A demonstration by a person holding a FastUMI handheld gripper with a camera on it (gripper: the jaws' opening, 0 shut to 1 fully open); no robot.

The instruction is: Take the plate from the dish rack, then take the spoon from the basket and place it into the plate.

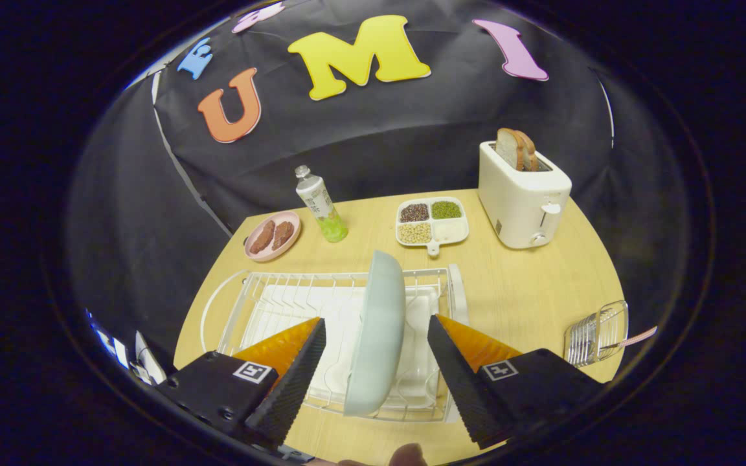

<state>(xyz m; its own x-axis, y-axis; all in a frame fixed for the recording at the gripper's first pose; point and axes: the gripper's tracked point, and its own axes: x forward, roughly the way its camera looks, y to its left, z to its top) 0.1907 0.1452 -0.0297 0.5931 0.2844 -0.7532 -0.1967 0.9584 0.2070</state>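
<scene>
Pale blue-grey round plate [378,336] upright on edge in white wire dish rack [282,304], gripper [376,330] spread wide w/ fingers either side of plate, not touching, clear wire basket [596,333] w/ pink-handled spoon [638,336] right of rack, white toaster [523,194] beyond rack, light wood table [528,285], black cloth booth wall behind.

I am looking at a pale blue-green plate [378,336] standing in a white wire dish rack [295,304], in the wide gap between my fingers [295,375]. The table [528,291] is showing light yellow wood. A pink dish [274,235] is holding brown pieces. The toaster [523,194] is looking creamy white, with brown bread [515,149]. A white tray [432,222] is showing dark brown, green and tan beans. The bottle [321,204] is glowing green at the bottom.
</scene>
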